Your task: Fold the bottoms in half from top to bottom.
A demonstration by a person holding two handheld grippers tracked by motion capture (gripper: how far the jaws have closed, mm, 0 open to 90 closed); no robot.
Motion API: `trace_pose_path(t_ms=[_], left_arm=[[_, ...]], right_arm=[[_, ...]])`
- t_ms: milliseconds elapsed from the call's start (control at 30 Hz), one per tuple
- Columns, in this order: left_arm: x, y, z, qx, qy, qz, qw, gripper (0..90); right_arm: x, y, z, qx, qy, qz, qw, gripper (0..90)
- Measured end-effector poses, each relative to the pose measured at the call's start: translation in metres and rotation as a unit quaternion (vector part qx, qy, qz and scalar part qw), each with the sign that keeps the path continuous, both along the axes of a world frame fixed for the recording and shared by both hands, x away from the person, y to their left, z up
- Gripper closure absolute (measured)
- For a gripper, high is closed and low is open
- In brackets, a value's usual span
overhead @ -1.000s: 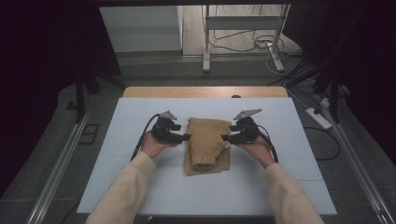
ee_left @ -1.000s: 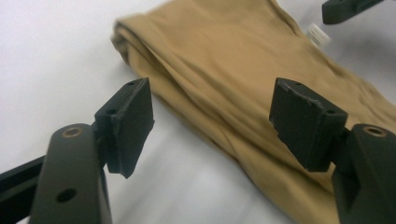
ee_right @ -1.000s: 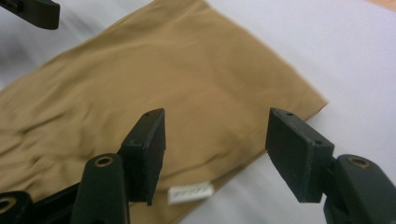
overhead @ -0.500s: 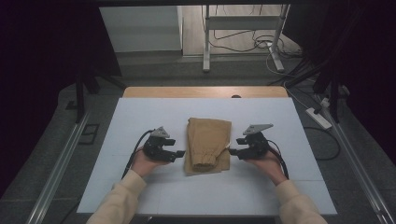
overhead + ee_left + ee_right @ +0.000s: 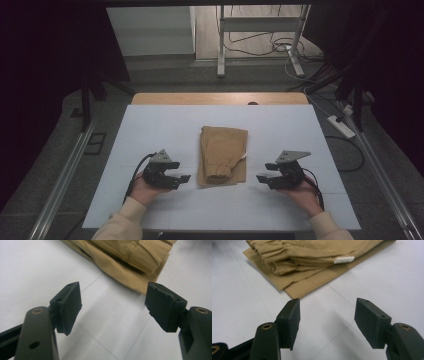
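Observation:
A folded tan garment [image 5: 223,155] lies in the middle of the white table [image 5: 150,125], its gathered waistband toward the near edge. A small white tag [image 5: 344,259] sticks out of its folds. My left gripper [image 5: 183,178] rests on the table to the garment's left, open, with nothing between its pads; the garment's corner [image 5: 130,272] lies just ahead of it. My right gripper [image 5: 261,178] sits to the garment's right, also open and holding nothing, with the garment's near corner [image 5: 294,290] ahead of it.
The table's wooden far edge [image 5: 220,98] borders the white surface. Metal rails [image 5: 65,170] run along both sides on the floor. A stand [image 5: 260,35] and cables [image 5: 280,50] lie beyond the table. A power strip [image 5: 341,126] sits at right.
Both grippers have drawn back from the garment's sides toward the near edge and outward. The garment stays folded in place.

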State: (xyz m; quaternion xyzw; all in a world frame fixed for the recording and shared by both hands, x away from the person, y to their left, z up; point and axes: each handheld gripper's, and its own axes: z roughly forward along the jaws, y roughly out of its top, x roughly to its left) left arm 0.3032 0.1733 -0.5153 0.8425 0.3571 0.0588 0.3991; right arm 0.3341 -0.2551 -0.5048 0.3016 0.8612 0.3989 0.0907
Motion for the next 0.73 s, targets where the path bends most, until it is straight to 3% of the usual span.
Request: trace_pose_path(t_ms=[200,733], left_arm=[[-0.004,0.007,-0.004,-0.001,0.004,0.006,1.0000,29.1],[-0.007,0.011,-0.005,-0.003,0.004,0.010,0.9999,29.1]], right_arm=[[-0.009,-0.007,-0.003,-0.002,0.004,-0.002,1.0000,37.6],[-0.014,-0.012,-0.004,0.001,0.000,-0.003,1.0000,37.4]])
